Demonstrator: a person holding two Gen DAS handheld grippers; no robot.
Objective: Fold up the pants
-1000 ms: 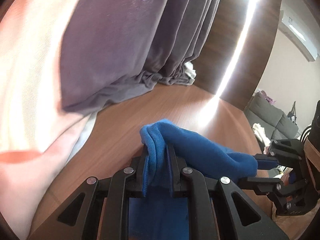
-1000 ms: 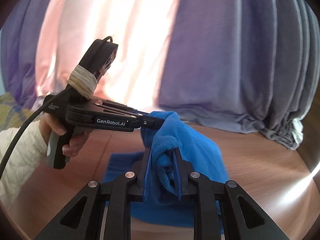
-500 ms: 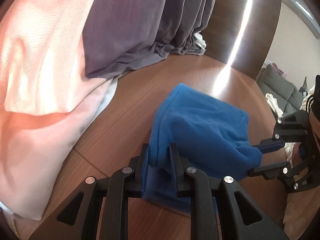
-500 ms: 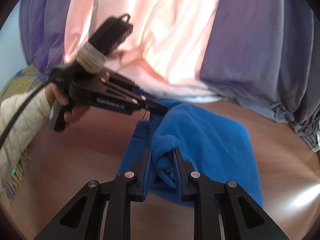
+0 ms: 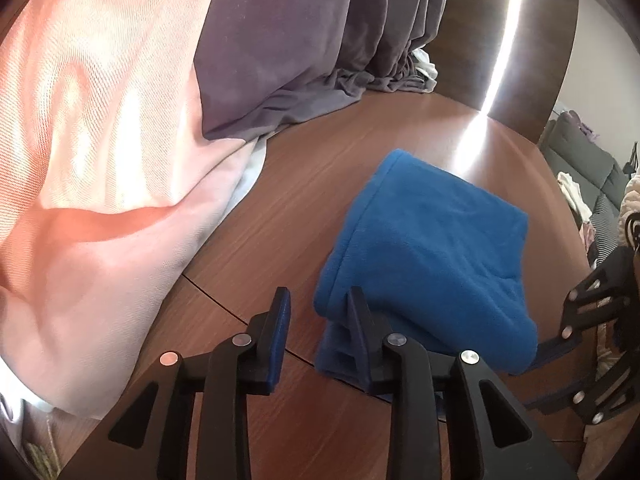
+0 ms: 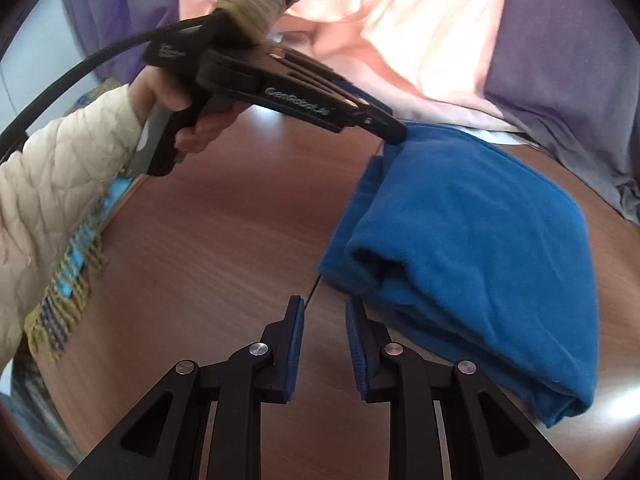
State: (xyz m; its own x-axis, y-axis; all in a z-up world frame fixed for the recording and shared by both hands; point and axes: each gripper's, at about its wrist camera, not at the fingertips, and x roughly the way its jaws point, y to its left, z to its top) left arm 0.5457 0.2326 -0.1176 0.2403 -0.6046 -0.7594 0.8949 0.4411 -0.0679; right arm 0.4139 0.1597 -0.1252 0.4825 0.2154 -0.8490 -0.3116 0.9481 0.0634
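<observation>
Resting folded on the wooden table (image 5: pixel 328 168), the blue pants (image 5: pixel 432 248) sit free. My left gripper (image 5: pixel 318 312) has just been opening, jaws apart on nothing; my right gripper (image 6: pixel 325 322) likewise gapes empty beside them.

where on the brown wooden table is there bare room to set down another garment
Bare wood lies left of the folded blue fleece pants, toward the cream quilted sleeve, and on the brown wooden table between pants and grey curtain. Crowded along the pink sheer curtain.
</observation>
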